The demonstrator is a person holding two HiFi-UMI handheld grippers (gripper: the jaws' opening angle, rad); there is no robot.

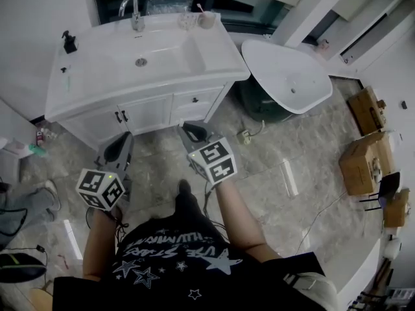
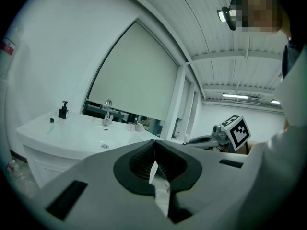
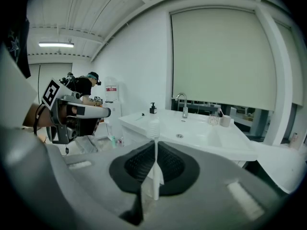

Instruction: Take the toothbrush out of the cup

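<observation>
Gripping what seems a slim white plastic toothbrush [image 3: 153, 127], the right gripper [image 3: 154, 146] stands well apart from the beige cup [image 3: 225, 121] on the white basin counter [image 1: 84, 70], so removal looks done; the left gripper [image 2: 154, 145] is closed.

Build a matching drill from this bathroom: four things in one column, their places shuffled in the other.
Things:
1. dispenser
2. cup
3. tub
4. boxes

Places:
A. on the floor, far right
B. counter, back right corner
C. counter, left end
D. right next to the vanity, on its right

Pairs: 1-C; 2-B; 3-D; 4-A
</observation>
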